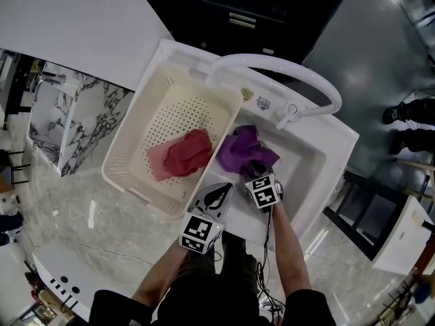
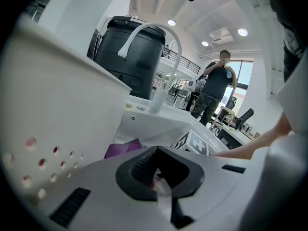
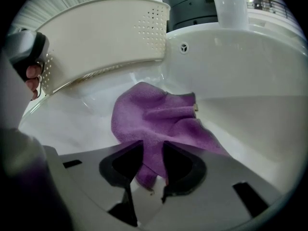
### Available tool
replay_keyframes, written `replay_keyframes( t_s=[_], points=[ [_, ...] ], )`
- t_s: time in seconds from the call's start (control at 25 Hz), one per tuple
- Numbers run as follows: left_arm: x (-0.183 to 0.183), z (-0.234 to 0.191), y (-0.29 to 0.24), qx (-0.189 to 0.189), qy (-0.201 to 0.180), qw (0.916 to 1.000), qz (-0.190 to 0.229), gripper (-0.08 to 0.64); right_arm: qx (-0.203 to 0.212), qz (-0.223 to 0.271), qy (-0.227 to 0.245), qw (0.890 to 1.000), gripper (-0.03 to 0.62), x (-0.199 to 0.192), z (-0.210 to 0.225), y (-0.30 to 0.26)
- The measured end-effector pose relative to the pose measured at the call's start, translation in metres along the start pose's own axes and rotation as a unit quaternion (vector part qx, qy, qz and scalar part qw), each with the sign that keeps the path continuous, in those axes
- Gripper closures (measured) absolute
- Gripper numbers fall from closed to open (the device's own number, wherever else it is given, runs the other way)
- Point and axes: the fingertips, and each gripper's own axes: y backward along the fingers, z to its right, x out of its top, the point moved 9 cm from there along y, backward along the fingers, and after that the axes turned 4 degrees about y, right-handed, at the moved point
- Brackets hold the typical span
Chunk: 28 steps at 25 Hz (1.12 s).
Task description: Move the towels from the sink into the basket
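Overhead, your cream perforated plastic basket [image 1: 129, 153] sits on the left side of the white rectangular sink [image 1: 325, 156]. A crumpled red towel [image 1: 190, 151] lies in it on top of a paler pink cloth [image 1: 158, 163]. Just beside the basket's near right corner, your left gripper [image 2: 157, 149] hovers at the sink's front edge, jaws pressed together to a point with nothing between them. Its own view looks past the basket's holed wall toward the white arched faucet [image 1: 272, 61], which curves over the back of the basin. To the right of that gripper, a crumpled purple fleecy towel [image 1: 246, 148] lies in the sink basin, against its left side and close under the basket's rim. Your right gripper [image 3: 153, 145] points steeply down at the towel's near edge, jaws standing apart. One fold of the purple cloth runs up between them, loose rather than pinched. At far right in the left gripper view, a person in dark clothing [image 2: 214, 88] stands in the background, well apart from the sink.
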Motion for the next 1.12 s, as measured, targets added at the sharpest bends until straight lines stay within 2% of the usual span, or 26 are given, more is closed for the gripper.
replay_keyframes(
  t_s=[0.72,0.96,1.12],
  points=[
    [-0.003,-0.001,-0.005,-0.001,0.000,1.0000,-0.005,0.555,-0.022,-0.016,0.004,1.000,0.552,0.004,0.002,-0.003],
    [-0.001,0.001,-0.003,-0.002,0.001,1.0000,-0.002,0.555,-0.025,0.009,0.006,1.000,0.554,0.011,0.003,0.010],
    [0.000,0.007,0.002,-0.006,-0.004,1.0000,0.001,0.555,-0.029,0.043,-0.006,0.999,0.555,0.016,0.001,0.025]
  ],
)
